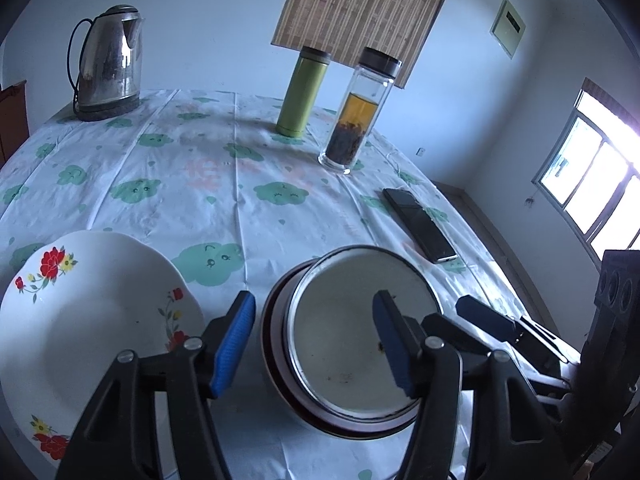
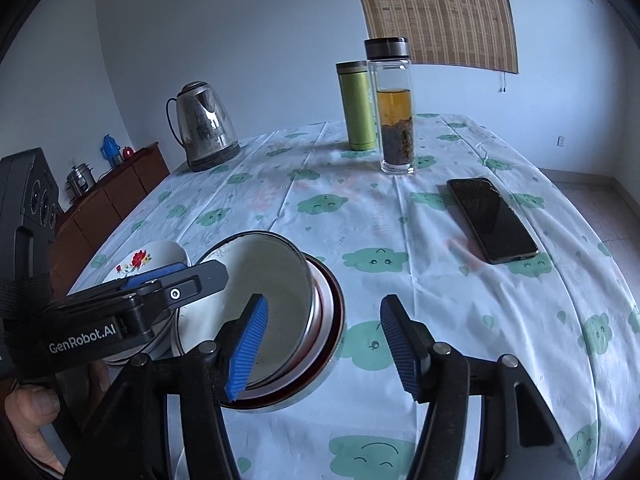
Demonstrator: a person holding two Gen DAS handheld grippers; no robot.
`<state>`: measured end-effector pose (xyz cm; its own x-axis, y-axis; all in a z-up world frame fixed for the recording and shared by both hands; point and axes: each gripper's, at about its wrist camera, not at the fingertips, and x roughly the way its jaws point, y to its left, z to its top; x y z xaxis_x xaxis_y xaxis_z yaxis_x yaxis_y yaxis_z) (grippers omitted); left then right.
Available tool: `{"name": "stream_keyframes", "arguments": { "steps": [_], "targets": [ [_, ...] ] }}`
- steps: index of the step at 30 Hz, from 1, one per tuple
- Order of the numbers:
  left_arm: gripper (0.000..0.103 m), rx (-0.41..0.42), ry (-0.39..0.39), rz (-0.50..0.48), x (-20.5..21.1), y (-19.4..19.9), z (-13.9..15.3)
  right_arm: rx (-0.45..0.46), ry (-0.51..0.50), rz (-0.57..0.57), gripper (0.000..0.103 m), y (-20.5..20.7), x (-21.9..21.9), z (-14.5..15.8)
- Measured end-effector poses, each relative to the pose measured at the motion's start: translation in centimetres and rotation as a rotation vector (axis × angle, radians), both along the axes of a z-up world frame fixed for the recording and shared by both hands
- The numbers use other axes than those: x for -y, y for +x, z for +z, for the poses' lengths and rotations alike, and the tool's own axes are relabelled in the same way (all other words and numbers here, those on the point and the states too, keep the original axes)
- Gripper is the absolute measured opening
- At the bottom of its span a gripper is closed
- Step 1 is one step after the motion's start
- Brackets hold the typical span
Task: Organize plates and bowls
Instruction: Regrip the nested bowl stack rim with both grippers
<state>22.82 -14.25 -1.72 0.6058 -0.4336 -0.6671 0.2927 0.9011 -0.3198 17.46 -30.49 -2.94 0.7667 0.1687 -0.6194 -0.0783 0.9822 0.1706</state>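
Between both hand-held grippers, left (image 1: 314, 344) and right (image 2: 324, 344), each part-spread and empty, the bowls (image 1: 360, 320) sit nested, while the flowered plate (image 1: 92, 304) waits apart.

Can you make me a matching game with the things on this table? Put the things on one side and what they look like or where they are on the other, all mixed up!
Things:
1. shiny steel electric kettle
2. clear glass bottle with a dark lid
3. flat black phone
4. white scalloped plate

Clues:
A. painted with red flowers
B. lying flat near the table's right edge
C. holds amber tea and dark leaves
D. stands at the far left corner

Pairs: 1-D, 2-C, 3-B, 4-A
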Motion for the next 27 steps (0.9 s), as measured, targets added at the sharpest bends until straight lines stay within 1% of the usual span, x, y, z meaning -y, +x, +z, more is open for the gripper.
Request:
{"name": "stream_keyframes", "arguments": {
  "steps": [4,9,13,22,25,27],
  "targets": [
    [0.061,-0.025,0.02,0.01,0.0,0.3,-0.6,-0.019,0.005,-0.025,0.061,0.4,0.5,-0.5],
    [0.061,-0.038,0.057,0.016,0.3,0.5,-1.1,-0.029,0.019,-0.02,0.061,0.4,0.7,-1.0],
    [0.061,-0.035,0.067,0.005,0.6,0.3,-1.1,-0.024,0.028,-0.013,0.061,0.1,0.7,-1.1],
    [0.06,-0.055,0.054,-0.014,0.7,0.3,-1.3,-0.013,0.033,0.004,0.061,-0.3,0.4,-1.1],
    [0.058,-0.055,0.053,-0.018,0.8,0.3,-1.3,-0.011,0.031,0.01,0.056,-0.4,0.1,-1.2],
    [0.058,-0.054,0.057,-0.019,0.9,0.3,-1.3,-0.012,0.033,0.012,0.05,-0.3,0.0,-1.2]
  ]
}}
